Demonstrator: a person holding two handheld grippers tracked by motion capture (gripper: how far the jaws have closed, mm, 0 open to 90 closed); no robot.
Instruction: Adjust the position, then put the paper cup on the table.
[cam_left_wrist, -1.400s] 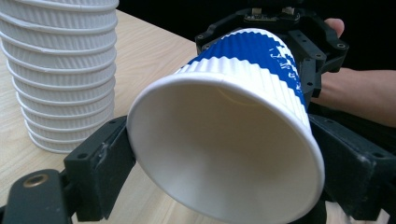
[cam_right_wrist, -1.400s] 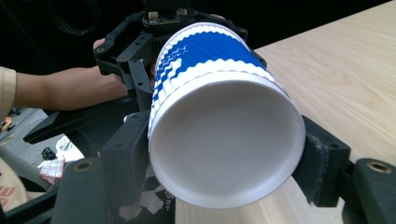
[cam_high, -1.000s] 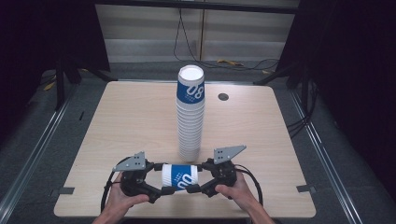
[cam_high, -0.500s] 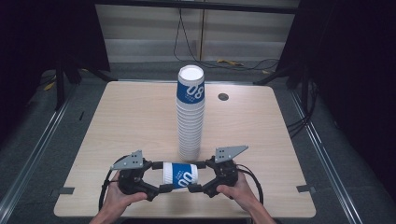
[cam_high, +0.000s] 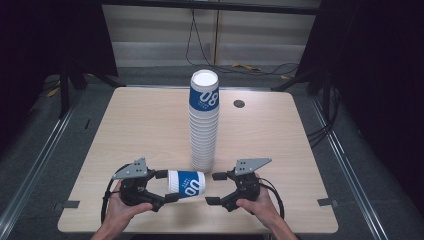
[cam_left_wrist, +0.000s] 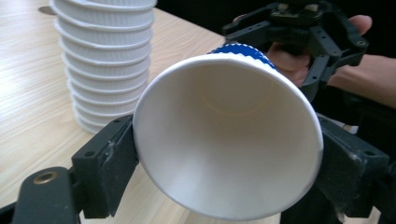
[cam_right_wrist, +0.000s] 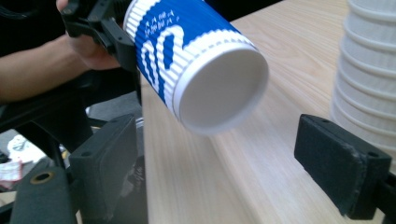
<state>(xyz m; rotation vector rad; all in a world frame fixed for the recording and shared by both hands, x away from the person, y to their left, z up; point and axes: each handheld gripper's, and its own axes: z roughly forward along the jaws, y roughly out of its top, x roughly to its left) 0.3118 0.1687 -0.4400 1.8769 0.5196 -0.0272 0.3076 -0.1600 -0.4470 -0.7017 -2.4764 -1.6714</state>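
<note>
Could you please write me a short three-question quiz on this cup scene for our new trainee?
1. True or false: the right gripper is clamped on the loose cup.
2. Which end of the loose cup does the left gripper hold? A. the open rim end B. the closed base end
3. Fill in: the cup stack stands ____ on the table.

Key
1. False: its fingers stand apart, with the cup's base ahead of them and untouched.
2. A: the left gripper view looks straight into the cup's open mouth, held between the fingers.
3. Upright.
</note>
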